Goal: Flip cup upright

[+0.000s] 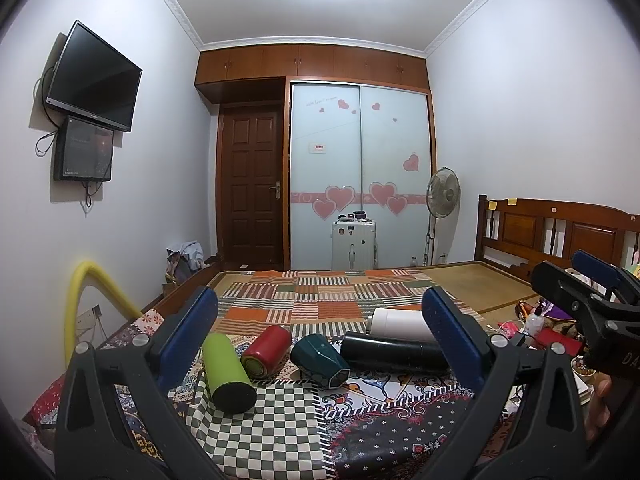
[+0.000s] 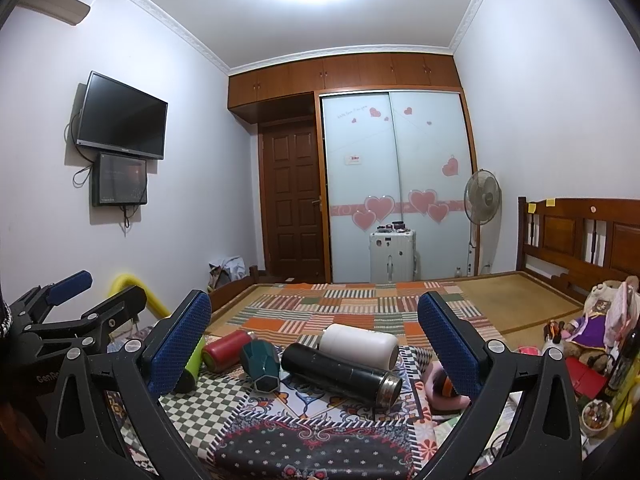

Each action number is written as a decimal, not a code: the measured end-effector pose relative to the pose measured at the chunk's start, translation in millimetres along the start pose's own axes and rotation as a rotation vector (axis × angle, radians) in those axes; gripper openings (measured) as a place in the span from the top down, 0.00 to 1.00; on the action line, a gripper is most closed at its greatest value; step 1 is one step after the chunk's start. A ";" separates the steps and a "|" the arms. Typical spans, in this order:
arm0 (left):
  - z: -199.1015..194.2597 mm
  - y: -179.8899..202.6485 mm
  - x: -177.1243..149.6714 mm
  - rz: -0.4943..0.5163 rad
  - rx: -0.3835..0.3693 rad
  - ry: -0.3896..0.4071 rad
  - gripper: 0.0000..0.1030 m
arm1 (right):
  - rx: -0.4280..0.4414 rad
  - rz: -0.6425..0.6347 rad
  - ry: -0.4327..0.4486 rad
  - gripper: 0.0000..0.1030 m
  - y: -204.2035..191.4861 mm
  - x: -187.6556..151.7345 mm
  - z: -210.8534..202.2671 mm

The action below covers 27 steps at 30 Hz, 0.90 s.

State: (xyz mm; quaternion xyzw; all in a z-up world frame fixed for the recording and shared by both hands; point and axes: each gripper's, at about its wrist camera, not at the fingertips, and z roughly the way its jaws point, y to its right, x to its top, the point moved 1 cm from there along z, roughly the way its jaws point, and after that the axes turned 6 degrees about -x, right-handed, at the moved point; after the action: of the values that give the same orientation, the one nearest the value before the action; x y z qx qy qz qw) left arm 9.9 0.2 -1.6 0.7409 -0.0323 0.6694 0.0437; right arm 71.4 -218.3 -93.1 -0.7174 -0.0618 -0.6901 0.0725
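Several cups lie on their sides on a patterned cloth (image 1: 280,432): a lime green bottle (image 1: 228,372), a red cup (image 1: 267,350), a dark teal faceted cup (image 1: 320,360), a black flask (image 1: 394,354) and a white bottle (image 1: 400,322). My left gripper (image 1: 320,336) is open and empty, held above and short of them. My right gripper (image 2: 314,344) is open and empty, facing the teal cup (image 2: 260,366), black flask (image 2: 340,372) and white bottle (image 2: 360,344). The red cup (image 2: 226,348) lies left of those.
The cloth lies on a bed with a patchwork cover (image 1: 320,296) and a wooden headboard (image 1: 552,232) at right. Clutter and soft toys (image 2: 600,320) sit at the right edge. A yellow tube (image 1: 86,304) stands at left. A suitcase (image 1: 354,244) and fan (image 1: 442,196) stand beyond.
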 end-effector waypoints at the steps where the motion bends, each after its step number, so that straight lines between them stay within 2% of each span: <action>1: -0.1 0.1 -0.1 -0.001 0.000 0.000 0.00 | 0.000 0.001 -0.001 0.00 1.2 -2.7 2.1; 27: -2.8 -0.9 -0.9 0.007 -0.010 0.003 0.00 | 0.000 -0.001 -0.006 0.00 0.8 -5.1 2.1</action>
State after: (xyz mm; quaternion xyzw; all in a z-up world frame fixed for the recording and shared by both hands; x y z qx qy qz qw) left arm 7.1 1.4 -2.2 0.7396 -0.0382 0.6704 0.0448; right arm 73.4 -218.6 -98.2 -0.7195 -0.0627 -0.6880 0.0720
